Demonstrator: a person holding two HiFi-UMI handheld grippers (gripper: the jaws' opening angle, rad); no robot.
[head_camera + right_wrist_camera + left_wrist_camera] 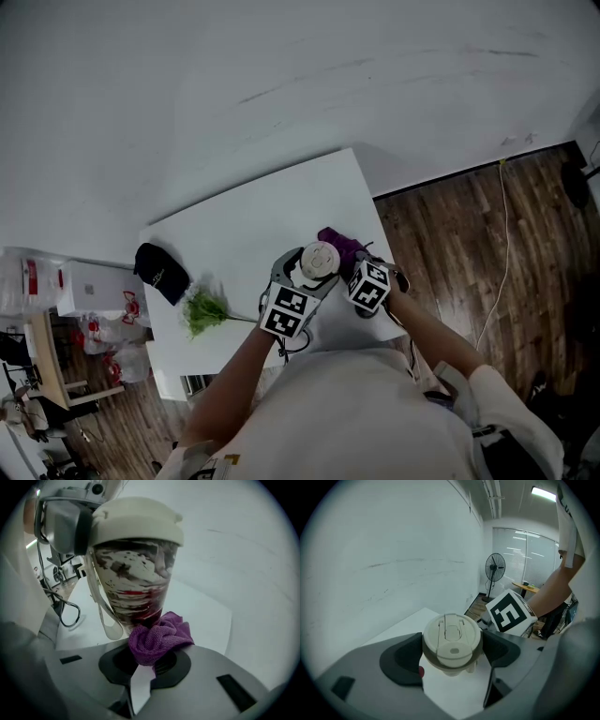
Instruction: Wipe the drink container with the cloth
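left hand-held gripper (451, 654) clenched on the drink container (451, 641), one dark pad each side, just under the cream lid (136, 520). container upright, over the near right part of the white surface (244, 225). can't tell if its base touches the surface, cloth hides it

right hand-held gripper (146, 660) clamped on the purple cloth (158, 638). cloth is bunched, sticks out past the jaws and presses against the container's lower side. container body looks clear with brown/white/red mottling; translucent strap loop (104, 620) hangs down its left side in the right gripper view

head view: both grippers close together at the near edge, cloth on the container's far right side. right gripper's marker cube (510, 612) sits just beside one jaw of the left gripper

rest: black cap (161, 272) at the surface's left edge, green leafy bunch (202, 312) near it, both left of the grippers. wood floor (469, 244) to the right, standing fan (494, 568) in the background of the left gripper view
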